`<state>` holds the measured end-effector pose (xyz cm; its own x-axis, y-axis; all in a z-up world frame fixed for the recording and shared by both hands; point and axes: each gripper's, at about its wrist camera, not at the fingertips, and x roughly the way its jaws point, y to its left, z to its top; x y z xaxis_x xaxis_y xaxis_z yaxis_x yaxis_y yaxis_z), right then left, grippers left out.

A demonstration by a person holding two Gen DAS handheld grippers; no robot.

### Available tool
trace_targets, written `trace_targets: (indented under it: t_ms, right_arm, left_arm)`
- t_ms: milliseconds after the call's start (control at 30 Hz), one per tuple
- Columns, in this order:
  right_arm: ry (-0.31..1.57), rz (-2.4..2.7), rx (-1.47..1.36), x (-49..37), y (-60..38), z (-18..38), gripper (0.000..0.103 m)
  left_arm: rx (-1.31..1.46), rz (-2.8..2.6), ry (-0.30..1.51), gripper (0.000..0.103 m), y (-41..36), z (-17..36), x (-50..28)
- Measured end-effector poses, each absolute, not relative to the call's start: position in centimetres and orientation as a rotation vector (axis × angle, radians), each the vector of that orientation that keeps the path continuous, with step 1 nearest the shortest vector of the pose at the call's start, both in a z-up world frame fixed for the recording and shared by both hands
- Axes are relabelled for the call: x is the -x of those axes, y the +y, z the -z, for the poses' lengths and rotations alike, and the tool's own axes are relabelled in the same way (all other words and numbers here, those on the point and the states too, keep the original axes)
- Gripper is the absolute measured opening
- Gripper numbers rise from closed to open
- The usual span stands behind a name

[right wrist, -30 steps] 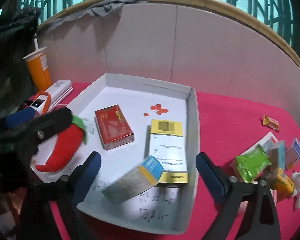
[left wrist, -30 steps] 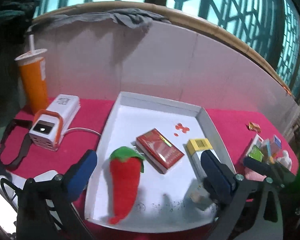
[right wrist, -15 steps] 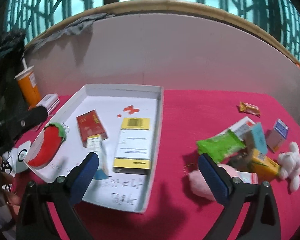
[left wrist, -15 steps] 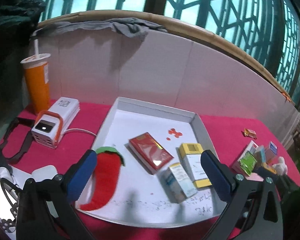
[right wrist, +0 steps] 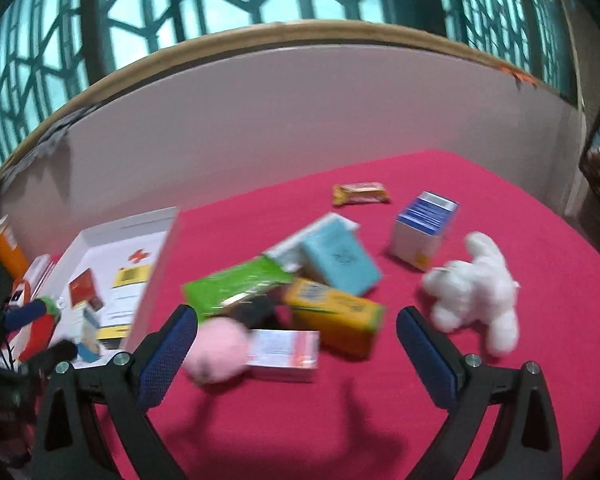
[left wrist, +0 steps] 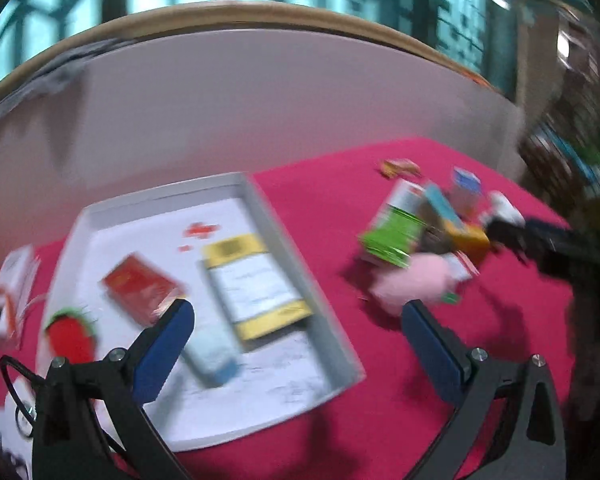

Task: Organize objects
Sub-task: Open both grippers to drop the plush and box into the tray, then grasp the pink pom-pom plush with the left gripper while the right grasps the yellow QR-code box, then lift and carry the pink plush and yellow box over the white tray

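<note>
Pink plush ball (right wrist: 216,350) beside right gripper (right wrist: 296,344)'s left finger, pile ahead | both grippers' fingers apart, empty | left gripper (left wrist: 298,344) over white tray (left wrist: 342,344) corner | advice: centre fingers round one item before closing

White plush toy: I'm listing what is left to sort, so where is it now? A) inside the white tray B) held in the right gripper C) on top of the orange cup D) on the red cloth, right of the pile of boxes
D: the white plush toy lies on the red cloth, right of the yellow box; the open right gripper holds nothing, and the white tray is far left.
</note>
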<state>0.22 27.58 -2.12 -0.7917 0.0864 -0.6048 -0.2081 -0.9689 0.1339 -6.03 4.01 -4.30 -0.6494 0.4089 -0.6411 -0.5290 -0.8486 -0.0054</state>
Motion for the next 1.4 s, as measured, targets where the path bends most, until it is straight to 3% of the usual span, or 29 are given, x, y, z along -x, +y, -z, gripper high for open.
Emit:
trace_targets:
  t_ms: [300, 633, 767, 867, 967, 1000, 1200, 1400]
  right_arm:
    - [0.237, -2.851, 1.083, 1.4, 32.3, 4.7, 0.101]
    - [0.115, -2.869, 1.191, 5.7, 32.1, 6.7, 0.098]
    - [0.138, -2.872, 1.269, 6.5, 32.3, 7.7, 0.066]
    - [0.178, -2.862, 1.269, 6.0, 32.7, 7.8, 0.058]
    - [0.240, -2.861, 1.260, 5.2, 33.2, 7.5, 0.046]
    - [0.262, -2.861, 1.258, 5.0, 33.4, 7.4, 0.042]
    - [0.400, -2.824, 1.233, 3.5, 34.7, 6.9, 0.026]
    - [0.460, -2.832, 1.160, 1.5, 34.8, 5.6, 0.025]
  left_arm:
    - [0.952, -2.230, 0.386, 0.103, 12.6, 6.3, 5.5]
    - [1.147, -2.235, 0.355, 0.103, 16.5, 9.1, 8.6]
    - [1.177, -2.251, 0.373, 0.103, 17.2, 9.7, 9.1]
    - [1.181, -2.227, 0.412, 0.100, 17.9, 10.0, 8.9]
    - [1.162, -2.241, 0.449, 0.077, 18.3, 10.0, 8.7]
    - [1.158, -2.239, 0.450, 0.063, 18.2, 10.0, 8.7]
    - [1.146, -2.228, 0.388, 0.053, 17.0, 9.6, 8.0]
    - [1.070, -2.241, 0.283, 0.052, 16.0, 7.4, 6.2]
